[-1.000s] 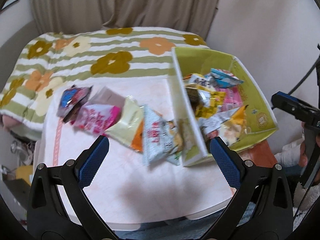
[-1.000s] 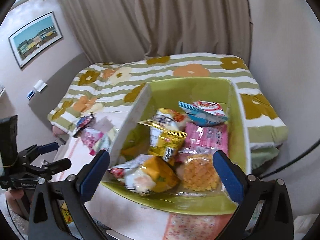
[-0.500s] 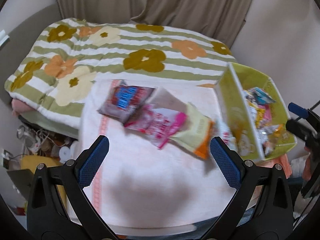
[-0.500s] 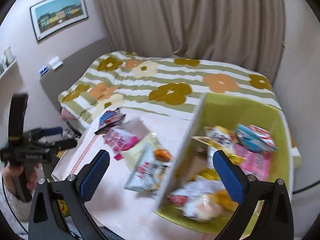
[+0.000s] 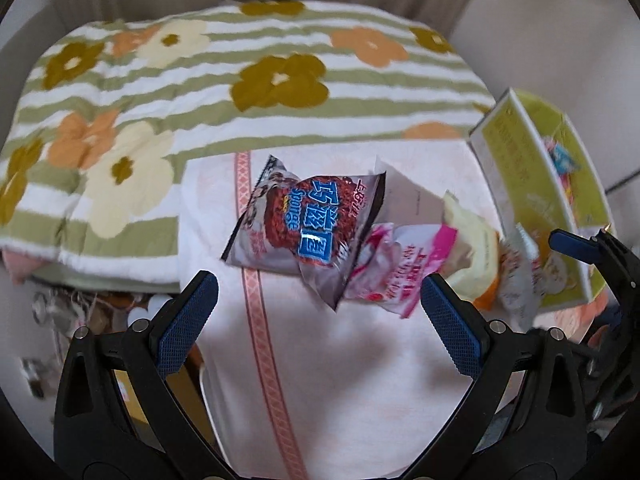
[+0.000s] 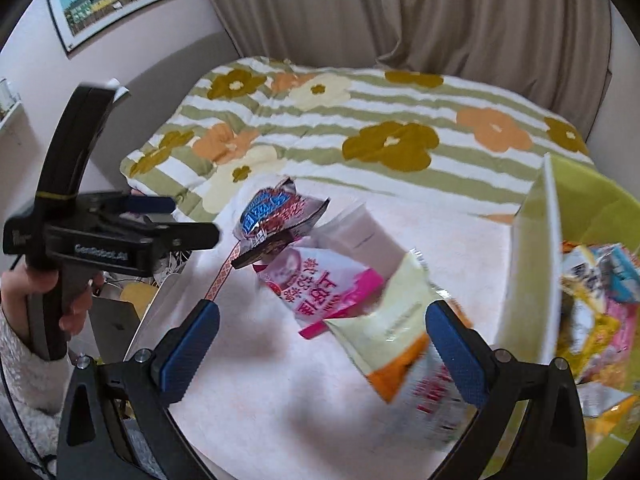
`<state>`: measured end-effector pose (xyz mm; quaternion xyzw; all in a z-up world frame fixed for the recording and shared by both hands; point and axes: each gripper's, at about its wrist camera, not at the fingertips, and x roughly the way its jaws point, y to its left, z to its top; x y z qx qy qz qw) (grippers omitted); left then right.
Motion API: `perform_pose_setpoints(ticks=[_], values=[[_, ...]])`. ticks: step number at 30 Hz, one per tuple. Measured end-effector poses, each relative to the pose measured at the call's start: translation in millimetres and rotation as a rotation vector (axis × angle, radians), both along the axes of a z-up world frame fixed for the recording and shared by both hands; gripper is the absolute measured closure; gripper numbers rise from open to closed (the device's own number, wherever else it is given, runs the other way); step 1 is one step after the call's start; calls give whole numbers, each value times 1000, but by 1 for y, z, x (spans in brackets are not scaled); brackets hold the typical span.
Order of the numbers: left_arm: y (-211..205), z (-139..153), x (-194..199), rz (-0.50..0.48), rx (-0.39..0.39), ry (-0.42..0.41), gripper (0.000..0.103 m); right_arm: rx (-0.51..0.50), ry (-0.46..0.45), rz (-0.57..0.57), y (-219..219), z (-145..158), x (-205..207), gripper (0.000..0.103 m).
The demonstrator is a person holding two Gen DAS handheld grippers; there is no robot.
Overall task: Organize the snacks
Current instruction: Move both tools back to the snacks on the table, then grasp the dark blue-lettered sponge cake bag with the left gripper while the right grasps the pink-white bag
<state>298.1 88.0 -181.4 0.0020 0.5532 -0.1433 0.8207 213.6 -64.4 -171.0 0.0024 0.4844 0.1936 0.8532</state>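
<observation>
Several snack packets lie in a row on the pink-white tablecloth (image 5: 340,380). A grey packet with blue lettering (image 5: 312,220) overlaps a pink-and-white packet (image 5: 400,268). Beyond it lies a pale yellow packet with an orange corner (image 5: 472,252). My left gripper (image 5: 320,320) hovers open just short of the grey packet, holding nothing. In the right wrist view the grey packet (image 6: 272,216), pink packet (image 6: 320,288), yellow packet (image 6: 392,332) and a blurred white-and-red packet (image 6: 432,400) show. My right gripper (image 6: 320,344) is open above the yellow packet. The green box (image 6: 536,264) holds several snacks.
A bed with a striped flower blanket (image 5: 240,80) lies behind the table, curtains beyond it. A hand (image 6: 60,300) holds the left gripper (image 6: 192,220) off the table's left edge. The green box (image 5: 540,184) stands at the table's right end. Clutter sits on the floor (image 5: 60,312).
Both views have swung left, away from the green box and onto the loose packets. The left gripper has come closer to the grey packet. Both stay open and empty.
</observation>
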Motion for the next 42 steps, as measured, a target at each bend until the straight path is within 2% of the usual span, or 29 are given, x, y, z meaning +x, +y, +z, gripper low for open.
perform_pose_setpoints(ticks=[4,10,13,18,24,25,27,28,29,31,35,39,42], values=[[-2,-31,30,-95,-9,74,2,13,52,-55,18,-21,8,0],[-8,-67,57,-175,19,133,2,57,106,-144,31,-51,15,0],[-12,-78,66,-194,13,151,2,56,103,-165,35,-58,17,0],[-20,-95,80,-228,56,155,2,98,111,-225,36,-64,28,0],[-17,-100,95,-236,28,152,3,94,120,-277,40,-71,40,0],[-16,-99,97,-238,27,147,6,89,122,-281,43,-72,42,0],[-14,-98,98,-238,40,129,18,89,127,-300,44,-76,44,0],[-14,-96,99,-239,46,118,28,94,124,-316,44,-77,45,0],[-12,-95,100,-249,30,118,32,101,120,-337,45,-77,45,0],[-8,-93,101,-248,7,120,36,115,121,-383,44,-78,46,0],[-6,-91,99,-256,25,96,42,121,118,-480,46,-77,51,0],[1,-89,100,-231,17,90,43,81,63,-449,62,-71,55,0],[9,-87,98,-208,5,87,43,46,104,-487,60,-82,58,0]])
